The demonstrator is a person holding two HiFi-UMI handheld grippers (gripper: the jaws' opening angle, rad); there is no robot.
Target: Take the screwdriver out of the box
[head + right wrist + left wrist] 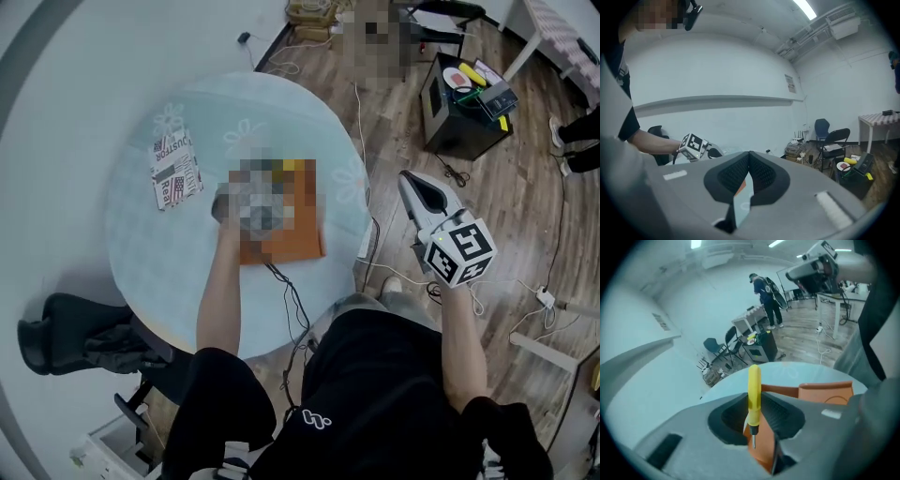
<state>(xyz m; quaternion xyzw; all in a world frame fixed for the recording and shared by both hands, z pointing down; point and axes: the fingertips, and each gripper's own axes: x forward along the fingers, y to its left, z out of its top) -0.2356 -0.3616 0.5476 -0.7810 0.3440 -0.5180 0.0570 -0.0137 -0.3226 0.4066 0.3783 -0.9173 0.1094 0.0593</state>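
One yellow screwdriver point(754, 390) stands upright at the centre of the left gripper view. It is clamped between the two jaws of the left gripper point(757, 401), tip pointing down. One orange box point(825, 392) shows behind it, on the one round table point(141, 244). The right gripper point(749, 157) has its jaws pressed together, empty. In the head view, one patterned packet point(175, 169) lies left of the box.

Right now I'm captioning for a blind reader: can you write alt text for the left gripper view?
A yellow screwdriver is pinched between the left gripper's dark fingers, metal tip toward the camera. Behind it an orange box sits on a round pale table, with a person standing far off.
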